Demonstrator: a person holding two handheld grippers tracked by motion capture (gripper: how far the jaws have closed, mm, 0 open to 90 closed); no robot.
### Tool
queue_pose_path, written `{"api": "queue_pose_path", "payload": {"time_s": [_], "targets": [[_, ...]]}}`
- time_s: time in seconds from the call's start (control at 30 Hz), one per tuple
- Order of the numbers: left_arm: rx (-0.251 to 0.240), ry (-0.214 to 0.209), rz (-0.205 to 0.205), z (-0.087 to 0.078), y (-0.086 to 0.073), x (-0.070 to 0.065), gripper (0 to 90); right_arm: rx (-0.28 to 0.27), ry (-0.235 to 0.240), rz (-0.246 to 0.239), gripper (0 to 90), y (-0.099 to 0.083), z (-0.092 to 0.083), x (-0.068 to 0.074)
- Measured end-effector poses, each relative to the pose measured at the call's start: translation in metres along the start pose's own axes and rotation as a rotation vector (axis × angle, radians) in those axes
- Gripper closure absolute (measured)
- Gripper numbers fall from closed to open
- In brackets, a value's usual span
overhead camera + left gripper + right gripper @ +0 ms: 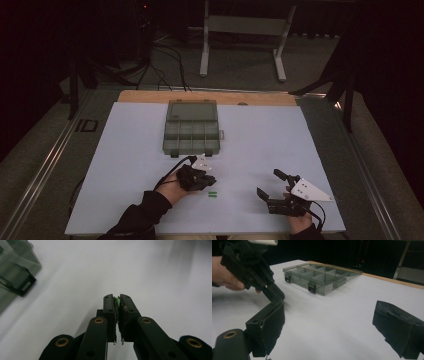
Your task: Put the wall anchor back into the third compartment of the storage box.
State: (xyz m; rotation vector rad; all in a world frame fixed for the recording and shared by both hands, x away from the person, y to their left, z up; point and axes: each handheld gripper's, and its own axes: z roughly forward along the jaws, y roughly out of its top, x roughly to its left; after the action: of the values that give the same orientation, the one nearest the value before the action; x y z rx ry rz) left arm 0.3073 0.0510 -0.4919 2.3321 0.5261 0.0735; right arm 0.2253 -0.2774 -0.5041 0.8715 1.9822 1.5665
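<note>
One small green piece (116,302) pinched in the left gripper (117,298) just above the white mat | right gripper (332,322) wide, idle | step: pickup made | next: carry to a compartment of the organizer box (192,131), lid open; second green piece (212,194) waits on the mat.

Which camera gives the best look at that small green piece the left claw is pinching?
The left gripper view: the green piece sits close up between the left claw's shut jaws. The other views show that claw, not the pinched piece.

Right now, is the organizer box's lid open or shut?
Open. The organizer box shows its bare compartment dividers from above, and the lid lies flat behind it, folded back toward the table's far edge.
</note>
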Motion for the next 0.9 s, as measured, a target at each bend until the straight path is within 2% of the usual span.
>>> {"api": "queue_pose_path", "payload": {"time_s": [0.23,0.4,0.5,0.9], "targets": [[-0.029,0.011,-0.006,-0.016,0.008,0.003,83.2,0.0,0.001,0.003,10.8,0.0,0.0,0.0],[-0.053,0.019,-0.024,-0.028,0.013,0.009,83.2,0.001,0.002,0.003,10.8,0.0,0.0,0.0],[-0.055,0.034,-0.021,-0.034,0.016,0.013,83.2,0.0,0.003,0.003,10.8,0.0,0.0,0.0],[-0.11,0.093,-0.079,-0.057,0.035,0.034,83.2,0.002,0.004,0.004,10.8,0.0,0.0,0.0]]}}
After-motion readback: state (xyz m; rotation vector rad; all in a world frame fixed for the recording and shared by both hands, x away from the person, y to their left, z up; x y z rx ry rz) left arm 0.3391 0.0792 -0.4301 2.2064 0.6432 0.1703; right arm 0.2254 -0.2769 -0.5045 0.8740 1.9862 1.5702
